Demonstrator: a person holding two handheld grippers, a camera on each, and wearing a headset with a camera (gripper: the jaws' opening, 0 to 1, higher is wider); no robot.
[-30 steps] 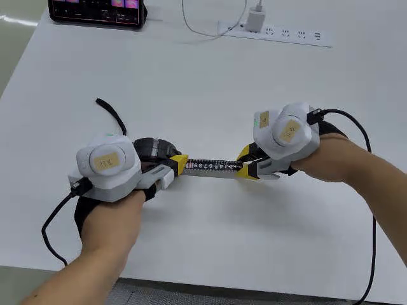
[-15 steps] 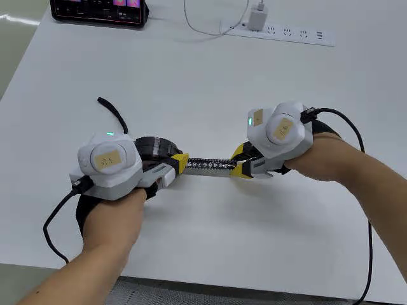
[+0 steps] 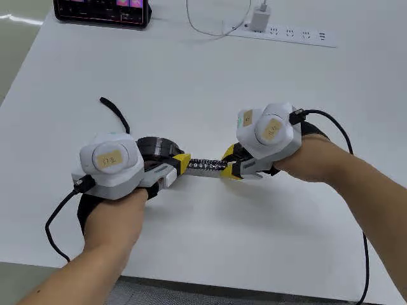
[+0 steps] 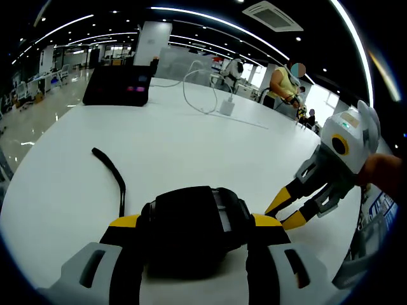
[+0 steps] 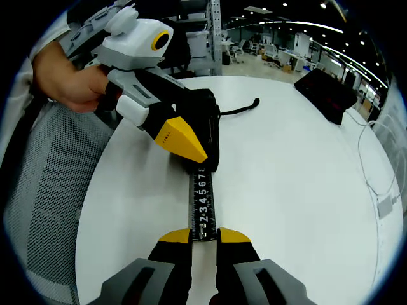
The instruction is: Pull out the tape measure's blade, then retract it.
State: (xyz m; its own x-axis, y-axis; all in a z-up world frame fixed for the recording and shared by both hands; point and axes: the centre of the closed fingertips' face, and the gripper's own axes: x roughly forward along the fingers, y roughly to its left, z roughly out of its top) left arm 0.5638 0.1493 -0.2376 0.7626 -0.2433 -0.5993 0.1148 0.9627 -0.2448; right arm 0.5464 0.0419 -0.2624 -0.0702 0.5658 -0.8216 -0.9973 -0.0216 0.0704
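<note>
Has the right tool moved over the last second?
Yes. The right tool has slid toward the tape measure case, which stays put in the left tool. Less blade shows between them.

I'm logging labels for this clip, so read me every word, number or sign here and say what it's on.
"2 3 4 5 6 7": white numerals on the blade of the tape measure, right gripper view.
Yellow sticker on the left gripper: handwriting too blurred to read.
Yellow sticker on the right gripper: also unreadable.
Dark screen far back: too small to read.
</note>
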